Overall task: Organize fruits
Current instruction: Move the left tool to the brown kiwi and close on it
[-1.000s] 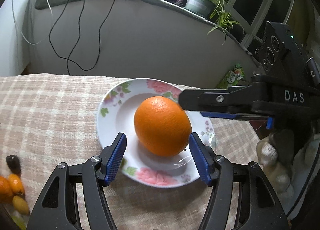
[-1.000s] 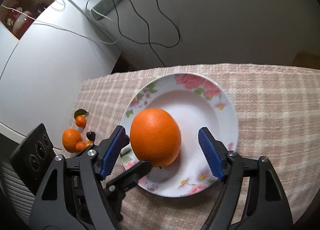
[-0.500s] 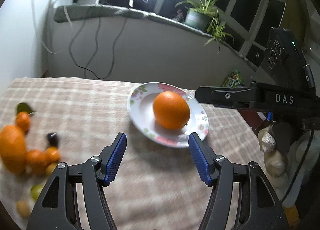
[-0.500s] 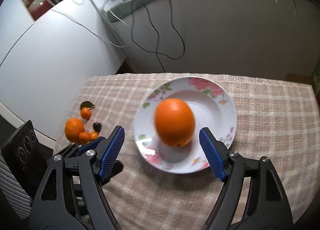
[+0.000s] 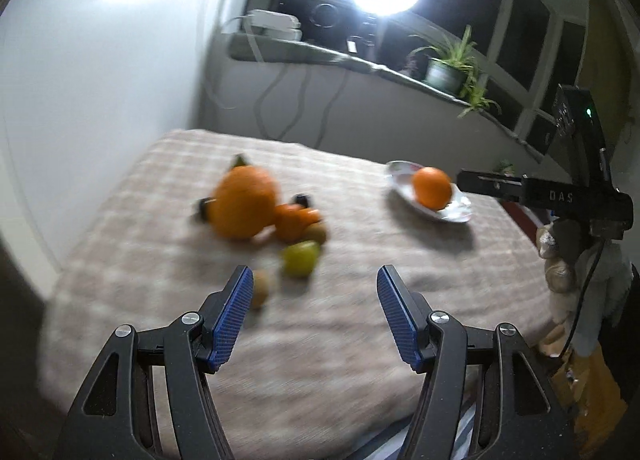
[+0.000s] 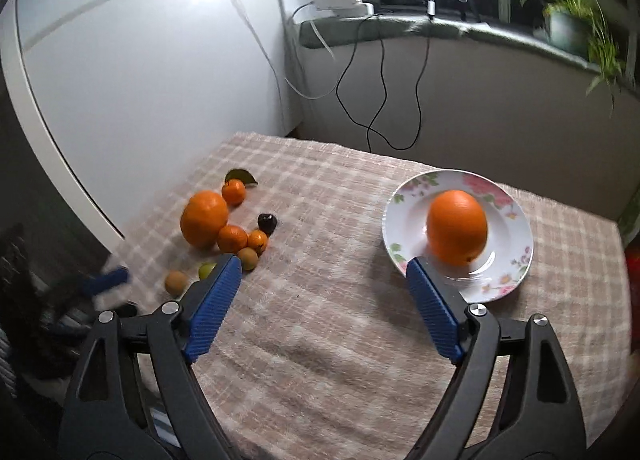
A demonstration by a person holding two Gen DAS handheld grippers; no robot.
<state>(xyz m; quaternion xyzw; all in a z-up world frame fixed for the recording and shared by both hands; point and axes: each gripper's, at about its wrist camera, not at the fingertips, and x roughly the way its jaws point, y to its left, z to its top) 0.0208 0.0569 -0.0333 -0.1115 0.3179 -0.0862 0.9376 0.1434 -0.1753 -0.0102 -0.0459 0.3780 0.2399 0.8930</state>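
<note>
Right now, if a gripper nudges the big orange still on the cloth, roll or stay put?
Probably rolls: the big orange is round and sits on flat checked cloth. It may not go far, since smaller oranges seem to crowd one side. Its rind looks firm and dimpled, so the pads likely hold without slipping.

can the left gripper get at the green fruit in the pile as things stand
Probably yes. The left gripper is open and empty, with the green fruit just ahead of its fingers on bare cloth. A small brown fruit beside it could get nudged.

Apparently "DAS" on right tongs [image 5: 560,196]
</note>
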